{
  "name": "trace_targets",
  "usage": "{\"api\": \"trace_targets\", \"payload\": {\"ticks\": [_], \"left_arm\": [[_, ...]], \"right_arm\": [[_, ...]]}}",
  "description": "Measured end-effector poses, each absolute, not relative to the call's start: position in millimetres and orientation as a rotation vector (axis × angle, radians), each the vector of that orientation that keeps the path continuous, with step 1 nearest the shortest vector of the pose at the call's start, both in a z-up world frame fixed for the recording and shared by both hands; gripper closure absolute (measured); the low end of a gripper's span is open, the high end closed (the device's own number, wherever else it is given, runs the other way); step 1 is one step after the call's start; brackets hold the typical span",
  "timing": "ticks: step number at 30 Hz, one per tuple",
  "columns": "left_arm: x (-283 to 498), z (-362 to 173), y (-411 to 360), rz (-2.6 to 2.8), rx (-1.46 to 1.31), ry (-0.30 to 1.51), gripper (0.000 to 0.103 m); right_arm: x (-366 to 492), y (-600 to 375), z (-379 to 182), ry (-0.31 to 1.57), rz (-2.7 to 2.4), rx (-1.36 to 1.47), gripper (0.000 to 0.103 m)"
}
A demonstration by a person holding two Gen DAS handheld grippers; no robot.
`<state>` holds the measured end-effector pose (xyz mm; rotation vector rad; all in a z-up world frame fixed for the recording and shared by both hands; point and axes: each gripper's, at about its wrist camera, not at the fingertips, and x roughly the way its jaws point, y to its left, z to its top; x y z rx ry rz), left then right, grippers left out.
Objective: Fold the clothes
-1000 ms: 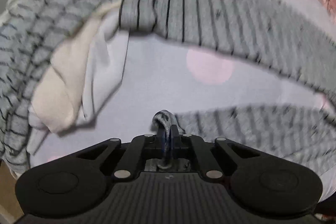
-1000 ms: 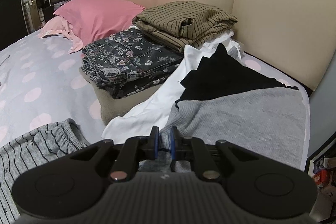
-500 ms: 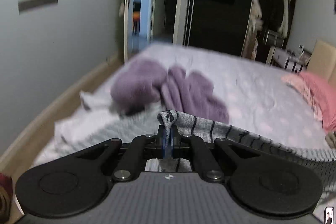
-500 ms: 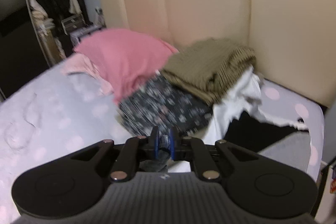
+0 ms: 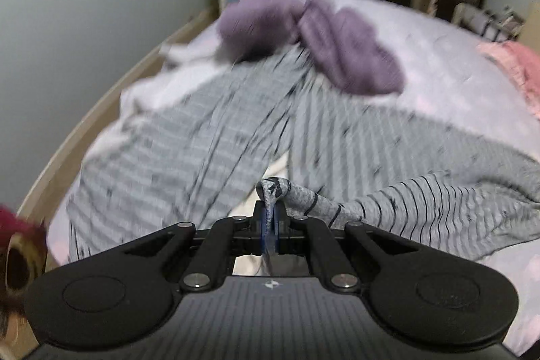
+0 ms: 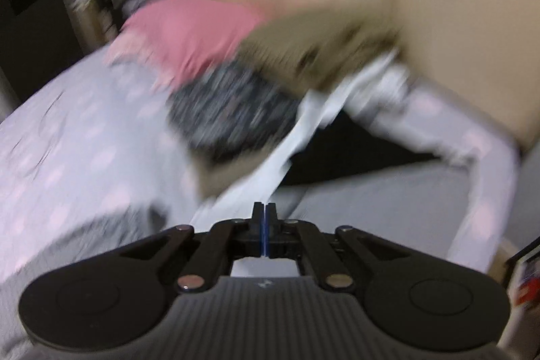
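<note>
Hanging from the left gripper (image 5: 270, 216), whose jaws are clenched on its hem, a grey black-striped knit garment (image 5: 209, 137) is spread below over the pale pink-dotted bedsheet (image 5: 449, 63), beside a crumpled purple fleece (image 5: 337, 46). The right gripper (image 6: 264, 221) has just been closing; its jaws are seen pressed together, nothing between them, above a blurred white cloth (image 6: 297, 140).

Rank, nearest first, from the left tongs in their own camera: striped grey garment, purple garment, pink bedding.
1. Striped grey garment: pinched in the left tongs, spread just ahead.
2. Purple garment: beyond it, mid-bed.
3. Pink bedding: far right edge.
</note>
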<state>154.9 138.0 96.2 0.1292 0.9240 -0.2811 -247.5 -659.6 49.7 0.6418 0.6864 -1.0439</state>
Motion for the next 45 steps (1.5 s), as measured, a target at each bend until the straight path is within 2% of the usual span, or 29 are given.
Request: {"api": "trace_targets", "payload": {"ticks": [2, 4, 6, 11, 16, 21, 22, 24, 27, 34, 37, 40, 45], "left_arm": [[159, 84, 142, -0.251, 0.116, 0.941, 0.101], [167, 76, 143, -0.228, 0.100, 0.949, 0.101], [171, 71, 146, -0.212, 0.073, 0.951, 0.100], [178, 58, 147, -0.192, 0.044, 0.975, 0.100], [183, 57, 140, -0.201, 0.038, 0.965, 0.100], [183, 52, 143, -0.178, 0.040, 0.983, 0.100], [184, 52, 144, -0.171, 0.034, 0.983, 0.100], [184, 52, 145, -0.160, 0.028, 0.979, 0.100], [182, 58, 144, -0.157, 0.019, 0.944, 0.100], [175, 97, 156, -0.184, -0.052, 0.796, 0.100], [170, 98, 160, -0.205, -0.005, 0.822, 0.101], [158, 92, 166, -0.259, 0.036, 0.890, 0.100], [130, 77, 157, -0.370, 0.187, 0.994, 0.100]], "right_arm": [[-235, -652, 24, 0.759, -0.972, 0.695, 0.097], [-226, -643, 1, 0.820, -0.928, 0.751, 0.090], [-219, -633, -22, 0.868, -0.887, 0.816, 0.065], [-218, -618, -72, 0.922, -0.890, 0.967, 0.058], [-231, -631, -102, 0.817, -0.896, 1.232, 0.059], [-224, -633, -107, 0.791, -0.897, 1.257, 0.059], [-222, -633, -108, 0.803, -0.908, 1.248, 0.062], [-218, -633, -111, 0.827, -0.928, 1.230, 0.079], [-219, -632, -99, 0.795, -0.940, 1.183, 0.090], [-238, -630, -5, 0.616, -0.949, 1.022, 0.092], [-245, -630, 29, 0.646, -0.989, 0.909, 0.092], [-262, -631, 33, 0.723, -1.060, 0.869, 0.092], [-291, -631, -1, 0.877, -1.158, 0.847, 0.092]]}}
